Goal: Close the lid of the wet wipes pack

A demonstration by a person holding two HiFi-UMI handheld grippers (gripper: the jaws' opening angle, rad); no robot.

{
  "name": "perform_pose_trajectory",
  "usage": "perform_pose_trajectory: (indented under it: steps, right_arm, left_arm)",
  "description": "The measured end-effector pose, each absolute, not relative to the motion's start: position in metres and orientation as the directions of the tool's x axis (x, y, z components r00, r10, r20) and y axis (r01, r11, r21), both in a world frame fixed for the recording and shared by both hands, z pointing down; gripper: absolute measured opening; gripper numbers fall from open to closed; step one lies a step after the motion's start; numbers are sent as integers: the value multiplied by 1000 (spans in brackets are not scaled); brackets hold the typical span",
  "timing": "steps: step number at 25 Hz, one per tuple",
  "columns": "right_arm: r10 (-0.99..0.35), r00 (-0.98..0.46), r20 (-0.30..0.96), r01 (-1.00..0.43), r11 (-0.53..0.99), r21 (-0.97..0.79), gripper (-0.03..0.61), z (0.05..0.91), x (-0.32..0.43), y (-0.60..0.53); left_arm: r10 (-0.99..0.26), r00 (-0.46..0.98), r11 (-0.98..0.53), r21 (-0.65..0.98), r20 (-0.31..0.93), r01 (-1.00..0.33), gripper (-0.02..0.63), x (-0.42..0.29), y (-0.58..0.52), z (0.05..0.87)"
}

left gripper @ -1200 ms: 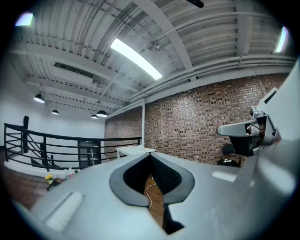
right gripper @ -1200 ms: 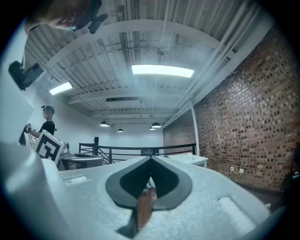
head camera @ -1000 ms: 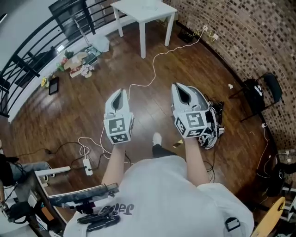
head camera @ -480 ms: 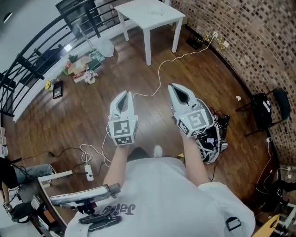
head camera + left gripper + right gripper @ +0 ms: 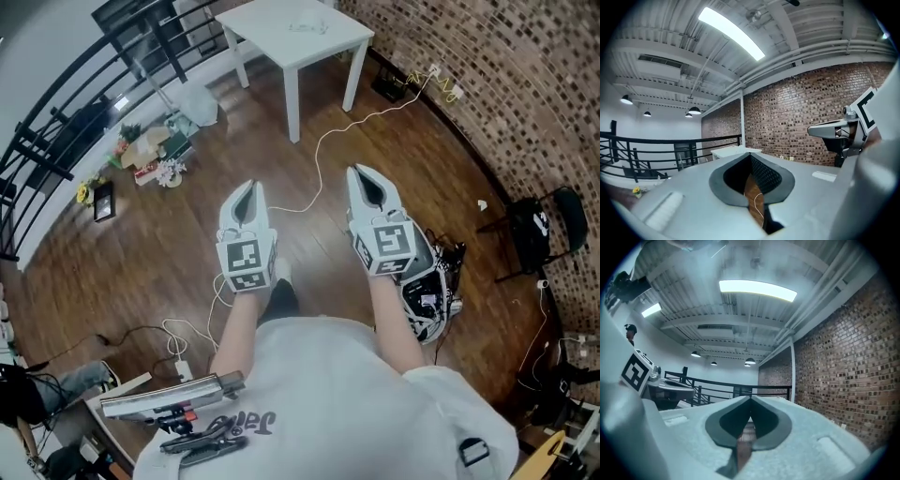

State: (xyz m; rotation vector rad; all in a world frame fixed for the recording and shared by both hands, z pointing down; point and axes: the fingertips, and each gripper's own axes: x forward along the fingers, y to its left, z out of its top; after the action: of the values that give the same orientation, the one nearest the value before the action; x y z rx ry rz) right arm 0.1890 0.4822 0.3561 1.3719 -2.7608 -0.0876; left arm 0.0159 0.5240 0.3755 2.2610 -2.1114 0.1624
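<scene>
No wet wipes pack can be made out in any view. In the head view my left gripper [image 5: 246,186] and right gripper [image 5: 361,172] are held side by side at waist height over the wooden floor. Both point toward a white table [image 5: 281,42] at the top. Each is shut, tips meeting, with nothing between them. The left gripper view shows its jaws [image 5: 749,153] closed against a brick wall and ceiling. The right gripper [image 5: 751,398] is closed in the same way in its own view. Something small and pale [image 5: 310,26] lies on the table top, too small to identify.
A white cable [image 5: 323,141] runs across the floor from the brick wall [image 5: 487,84] toward my feet. Clutter [image 5: 150,150] lies by the black railing [image 5: 66,122] on the left. A black chair [image 5: 539,225] and a bag [image 5: 427,281] are on the right.
The view has shifted as the person steps across the floor, and a foot now shows below the left gripper. Both grippers keep the same shut pose side by side.
</scene>
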Motion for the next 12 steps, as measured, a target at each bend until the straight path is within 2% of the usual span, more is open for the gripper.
perform_pose_trajectory:
  steps: [6,12]
  right_arm:
    - [-833,-552,-34,-831,547,100,-11,328,136,385]
    - [-838,-545,7,-833,543,110,-11,339,96,324]
  left_arm:
    - [-988,138,-141,-42,75,-989,16,-38,418,365]
    - [-977,200,-201,-5,80,-980,16,-60,342,372]
